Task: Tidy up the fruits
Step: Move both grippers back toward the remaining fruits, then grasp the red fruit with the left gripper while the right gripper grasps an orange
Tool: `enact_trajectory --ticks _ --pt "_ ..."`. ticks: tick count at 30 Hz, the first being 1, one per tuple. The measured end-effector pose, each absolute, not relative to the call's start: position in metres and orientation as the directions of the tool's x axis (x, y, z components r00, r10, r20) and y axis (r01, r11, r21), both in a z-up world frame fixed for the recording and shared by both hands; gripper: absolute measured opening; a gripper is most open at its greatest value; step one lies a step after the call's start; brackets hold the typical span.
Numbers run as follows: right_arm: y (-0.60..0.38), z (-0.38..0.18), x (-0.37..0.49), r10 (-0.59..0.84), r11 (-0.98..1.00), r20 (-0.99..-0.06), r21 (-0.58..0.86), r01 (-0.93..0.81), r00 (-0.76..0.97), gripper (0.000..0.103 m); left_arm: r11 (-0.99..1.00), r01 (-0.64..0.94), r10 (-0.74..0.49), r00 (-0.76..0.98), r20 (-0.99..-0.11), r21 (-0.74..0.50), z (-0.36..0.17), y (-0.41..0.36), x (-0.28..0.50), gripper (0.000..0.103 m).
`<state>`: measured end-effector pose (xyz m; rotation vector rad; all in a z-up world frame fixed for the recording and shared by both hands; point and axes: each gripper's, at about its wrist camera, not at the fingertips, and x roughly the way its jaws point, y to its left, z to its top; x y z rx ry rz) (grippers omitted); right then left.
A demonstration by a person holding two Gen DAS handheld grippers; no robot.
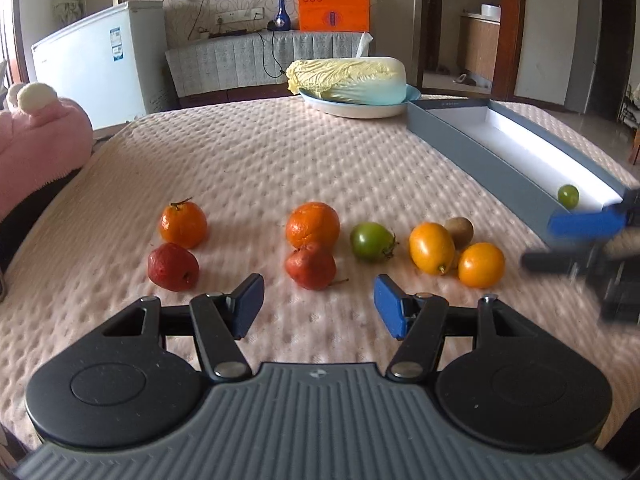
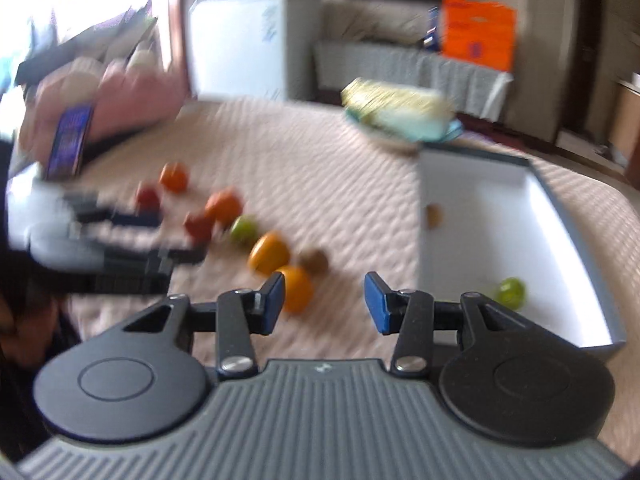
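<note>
Fruits lie in a loose row across the tabletop [image 1: 280,160]. To their right stands a long box [image 1: 480,148] with one small fruit [image 1: 568,196] in its near end. Behind, touching the box's far end, a plate [image 1: 352,108] carries a napa cabbage [image 1: 348,80].

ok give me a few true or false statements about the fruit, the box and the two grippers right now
1. The grey box holds one small green fruit. True.
2. The left gripper grips a red fruit. False: it is open and empty, with the red fruit lying ahead of it.
3. The cabbage lies on a plate. True.
4. The right gripper holds the kiwi. False: nothing sits between its fingers; the kiwi lies on the bedspread.
</note>
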<state>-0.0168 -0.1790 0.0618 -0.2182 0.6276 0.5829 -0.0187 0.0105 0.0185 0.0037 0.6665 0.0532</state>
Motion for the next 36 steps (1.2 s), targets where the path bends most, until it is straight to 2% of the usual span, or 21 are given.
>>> enact_trajectory --ticks 10,14,19,20,22,27,36 --pt "-0.158 0.045 -0.001 0.418 0.818 -0.65 -0.035 -0.574 0.635 0.046 0.997 -0.071 0.043 0.773 -0.633 -0.018 0.013 0.015 0.007 0.065" --pt "-0.153 0.042 0.0 0.434 0.805 -0.656 -0.025 -0.593 0.617 0.046 0.998 -0.057 0.032 0.763 -0.645 -0.017 0.01 0.013 0.012 0.054" --pt "-0.141 0.036 0.001 0.421 0.788 -0.678 -0.056 -0.614 0.602 0.045 0.998 -0.057 0.031 0.764 -0.644 -0.019 0.008 0.015 0.014 0.049" --pt "-0.14 0.037 0.001 0.424 0.786 -0.679 -0.052 -0.616 0.599 0.038 0.998 -0.058 0.029 0.765 -0.644 -0.023 0.008 0.015 0.014 0.045" --pt "-0.139 0.037 0.002 0.422 0.785 -0.687 -0.051 -0.618 0.592 0.034 0.998 -0.054 0.025 0.768 -0.64 -0.025 0.008 0.015 0.013 0.042" --pt "-0.139 0.039 0.0 0.427 0.781 -0.691 -0.044 -0.623 0.583 0.033 0.999 -0.039 0.02 0.78 -0.626 -0.017 0.011 0.014 0.012 0.034" --pt "-0.165 0.069 -0.005 0.5 0.807 -0.591 0.053 -0.588 0.633 0.033 0.994 -0.093 0.039 0.812 -0.582 -0.063 0.032 0.021 -0.003 0.034"
